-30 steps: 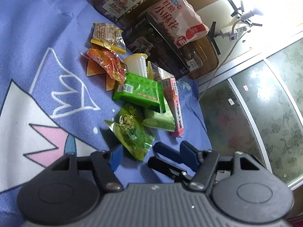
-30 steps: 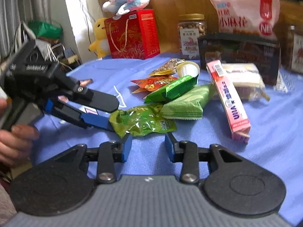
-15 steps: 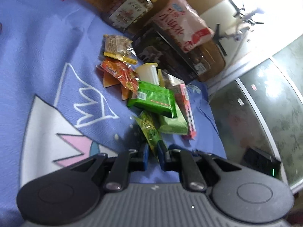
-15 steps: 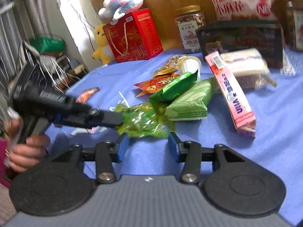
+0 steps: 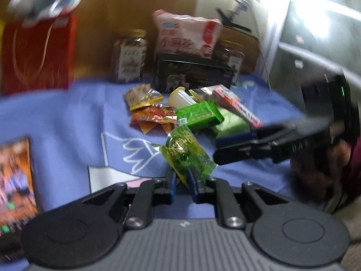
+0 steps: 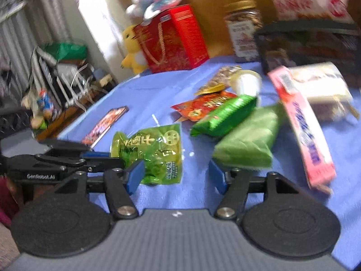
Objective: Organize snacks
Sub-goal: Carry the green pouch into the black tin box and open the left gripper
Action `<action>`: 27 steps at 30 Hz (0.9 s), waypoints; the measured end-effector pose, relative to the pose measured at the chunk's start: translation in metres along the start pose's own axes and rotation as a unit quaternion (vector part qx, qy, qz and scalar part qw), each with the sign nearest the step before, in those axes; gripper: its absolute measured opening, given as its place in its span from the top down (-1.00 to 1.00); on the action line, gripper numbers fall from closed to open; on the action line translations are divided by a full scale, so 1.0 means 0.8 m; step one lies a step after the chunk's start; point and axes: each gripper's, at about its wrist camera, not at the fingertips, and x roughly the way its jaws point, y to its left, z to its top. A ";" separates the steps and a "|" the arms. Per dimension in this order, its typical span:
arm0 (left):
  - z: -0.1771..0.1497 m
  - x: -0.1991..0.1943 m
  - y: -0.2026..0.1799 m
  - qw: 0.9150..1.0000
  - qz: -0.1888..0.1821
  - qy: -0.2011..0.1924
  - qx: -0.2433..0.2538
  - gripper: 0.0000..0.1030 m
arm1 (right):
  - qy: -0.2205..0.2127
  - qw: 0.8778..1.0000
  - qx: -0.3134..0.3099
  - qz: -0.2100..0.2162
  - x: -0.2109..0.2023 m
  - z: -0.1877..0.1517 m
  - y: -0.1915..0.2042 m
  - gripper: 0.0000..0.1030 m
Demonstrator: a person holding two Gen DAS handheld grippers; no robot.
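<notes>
A green-yellow snack packet is pinched by one corner in my left gripper, lifted a little off the blue cloth. In the right wrist view the left gripper reaches in from the left, shut on that packet. My right gripper is opening; the packet's lower edge hangs between its blue fingertips, and the pads do not press on it. Behind lie a dark green packet, a light green packet, a pink box and an orange packet.
A jelly cup, a nut packet and a white wrapped cake lie farther back. A red box, a jar and a black box stand along the back. A phone lies at the left.
My left gripper closed on the green-yellow packet, rolled upright and lifted it off the cloth. My right gripper's fingers spread wider and it moved closer to the packet.
</notes>
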 end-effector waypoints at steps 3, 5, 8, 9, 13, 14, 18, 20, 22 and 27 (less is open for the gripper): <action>-0.004 -0.001 -0.007 0.999 0.010 0.000 0.035 0.72 | 0.012 0.999 -0.033 0.016 0.015 0.007 0.006 -0.63; -0.005 -0.002 -0.005 0.999 0.007 0.001 0.037 0.71 | 0.023 0.997 -0.062 0.031 0.027 0.010 0.013 -0.67; -0.008 -0.002 0.000 1.000 0.006 0.000 0.028 0.70 | 0.036 0.993 -0.095 0.056 0.039 0.013 0.021 -0.70; -0.007 0.000 0.001 1.000 0.006 0.001 0.023 0.70 | 0.037 0.993 -0.097 0.058 0.040 0.014 0.021 -0.69; -0.008 -0.003 0.012 1.000 -0.006 -0.002 -0.017 0.70 | 0.032 0.996 -0.068 0.052 0.034 0.017 0.009 -0.14; -0.008 -0.003 0.016 0.999 -0.012 -0.003 -0.031 0.69 | 0.032 0.997 -0.054 0.050 0.031 0.018 0.004 0.28; 0.001 -0.002 0.022 0.997 -0.031 -0.007 -0.066 0.69 | 0.019 0.999 -0.009 0.045 0.013 0.015 -0.007 0.82; 0.010 0.001 0.018 0.997 -0.038 -0.010 -0.070 0.69 | 0.007 0.999 -0.006 0.042 0.001 0.013 -0.002 0.82; 0.022 0.003 0.014 0.997 -0.042 -0.017 -0.069 0.69 | -0.009 0.999 -0.016 0.031 -0.012 0.014 0.006 0.82; 0.078 0.033 0.004 0.994 -0.087 -0.020 -0.066 0.69 | -0.074 0.997 0.003 0.019 -0.051 0.036 -0.008 0.93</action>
